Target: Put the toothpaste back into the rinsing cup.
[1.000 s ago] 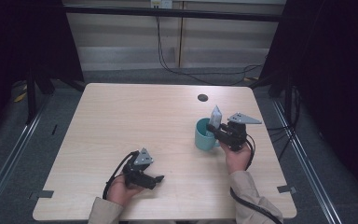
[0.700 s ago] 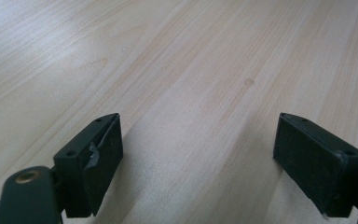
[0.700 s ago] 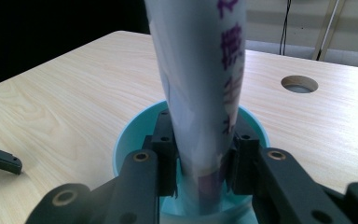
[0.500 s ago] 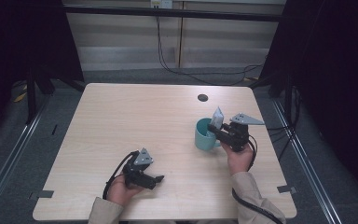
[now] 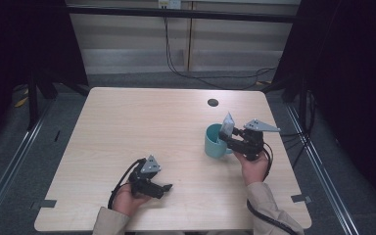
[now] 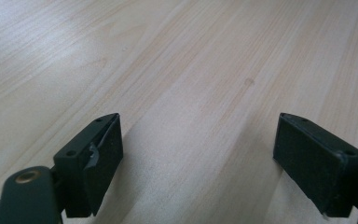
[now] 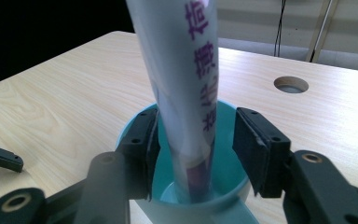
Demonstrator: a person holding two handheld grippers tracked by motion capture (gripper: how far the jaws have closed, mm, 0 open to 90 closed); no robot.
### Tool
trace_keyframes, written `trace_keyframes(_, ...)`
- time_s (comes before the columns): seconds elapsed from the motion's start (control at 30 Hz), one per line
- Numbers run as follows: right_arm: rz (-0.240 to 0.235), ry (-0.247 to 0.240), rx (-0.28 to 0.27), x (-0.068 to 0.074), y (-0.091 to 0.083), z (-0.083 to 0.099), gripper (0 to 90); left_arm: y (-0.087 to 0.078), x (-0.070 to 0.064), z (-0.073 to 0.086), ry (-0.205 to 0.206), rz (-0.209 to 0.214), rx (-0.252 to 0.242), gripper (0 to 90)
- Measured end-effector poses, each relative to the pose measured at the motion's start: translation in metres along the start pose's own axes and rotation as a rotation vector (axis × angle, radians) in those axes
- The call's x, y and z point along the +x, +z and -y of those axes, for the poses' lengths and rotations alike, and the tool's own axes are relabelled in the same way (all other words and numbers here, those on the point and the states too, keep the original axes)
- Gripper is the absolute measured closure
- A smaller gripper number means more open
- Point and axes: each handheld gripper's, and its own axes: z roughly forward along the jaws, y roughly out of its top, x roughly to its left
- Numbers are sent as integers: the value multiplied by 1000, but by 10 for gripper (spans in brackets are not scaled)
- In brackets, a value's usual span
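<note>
The left gripper point(image 5: 162, 187) is rested on the desk point(image 5: 142, 122) at 7 o'clock, jaws wide and empty. At 3 o'clock, the tube point(image 7: 186, 79) is stood upright in the teal cup point(image 5: 214, 143), between the right gripper's point(image 7: 196, 147) parted jaws

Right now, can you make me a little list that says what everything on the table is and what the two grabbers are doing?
table: pale wood top with a round hole near the far edge
cup: teal cup, upright, on the person's right side
tube: white tube with purple writing, standing in the cup, lower end near the bottom, top sticking out
right gripper: at the cup's mouth, jaws on either side of the tube; a gap shows at one jaw, so apparently open
left gripper: low over bare table, jaws wide apart, holding nothing
</note>
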Motion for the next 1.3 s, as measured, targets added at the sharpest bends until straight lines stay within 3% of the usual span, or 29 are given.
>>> trace_keyframes(0.53, 27, -8, 33, -2, -11, 2, 342, 0, 0, 0, -1, 0, 1, 154)
trace_keyframes(0.77, 22, 17, 33, -6, -18, 0, 296, 0, 0, 0, 0, 0, 1, 154)
trace_keyframes(1.3, 8, -7, 74, -1, -22, -2, 204, 0, 0, 0, 0, 0, 1, 154)
